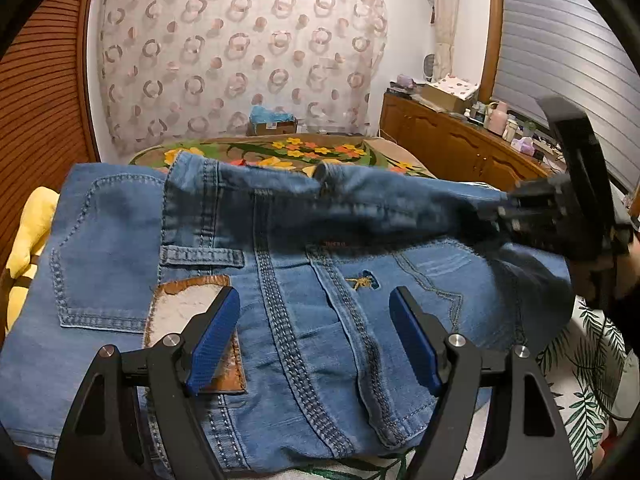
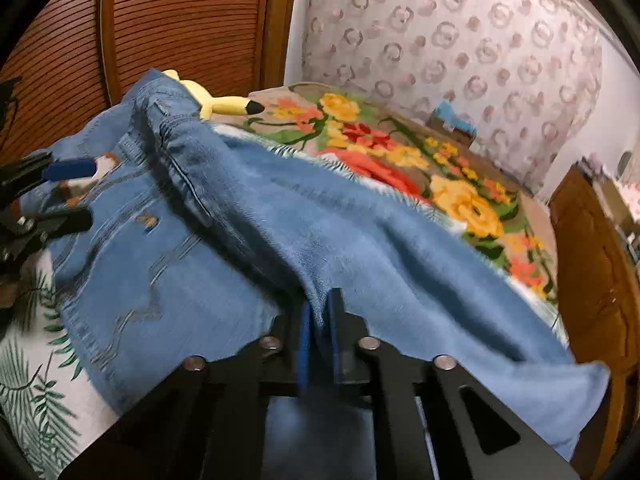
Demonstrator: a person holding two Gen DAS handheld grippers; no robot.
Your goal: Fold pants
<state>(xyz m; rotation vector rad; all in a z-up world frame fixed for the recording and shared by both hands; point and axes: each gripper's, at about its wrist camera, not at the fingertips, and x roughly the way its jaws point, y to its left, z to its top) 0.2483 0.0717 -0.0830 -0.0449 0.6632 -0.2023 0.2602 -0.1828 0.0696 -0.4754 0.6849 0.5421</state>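
Blue jeans [image 1: 104, 240] lie on the bed with the back of the waist facing me, showing a back pocket [image 1: 100, 252] and a brown leather patch [image 1: 180, 304]. My left gripper [image 1: 316, 294] hovers open just over the centre seam, blue pads wide apart, nothing between them. In the right wrist view my right gripper [image 2: 320, 304] is shut on a pinched fold of the jeans [image 2: 360, 232], and a leg is drawn across the seat. From the left wrist view the right gripper [image 1: 520, 212] sits at the right, blurred, with denim stretched to it. The left gripper [image 2: 76, 194] shows at the far left there.
A yellow plush toy [image 2: 224, 104] lies beyond the waistband. A floral blanket [image 2: 460, 184] covers the far half of the bed and a leaf-print sheet [image 2: 32, 380] the near part. A wooden cabinet [image 1: 440, 136] with clutter stands on the right, a louvred door [image 2: 160, 20] on the left.
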